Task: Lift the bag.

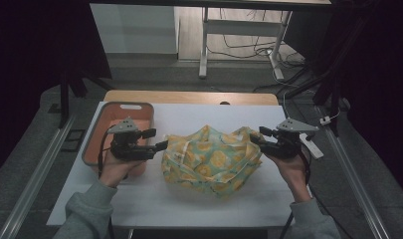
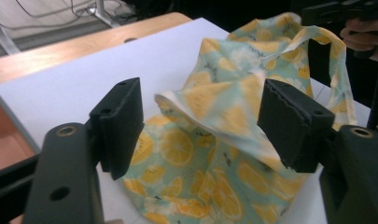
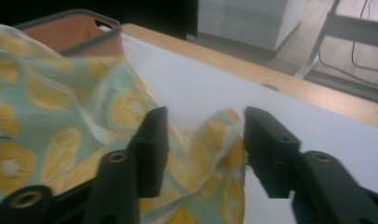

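A crumpled cloth (image 1: 211,159) printed with yellow lemon slices on pale green lies heaped in the middle of the white table top. My left gripper (image 1: 159,139) is at the cloth's left edge, jaws pointing right. In the left gripper view the cloth (image 2: 210,140) bulges up between the wide-apart jaws of my left gripper (image 2: 203,116), and the pads do not press on it. My right gripper (image 1: 257,135) is at the cloth's right edge. In the right gripper view a fold of the cloth (image 3: 60,135) stands between the parted jaws of my right gripper (image 3: 205,140), loose.
An orange tub with a grey rim (image 1: 120,105) stands at the back left of the table, just behind my left hand. The white sheet (image 1: 189,199) covers the table in front of the cloth. A bare wooden strip (image 1: 189,97) runs along the far edge.
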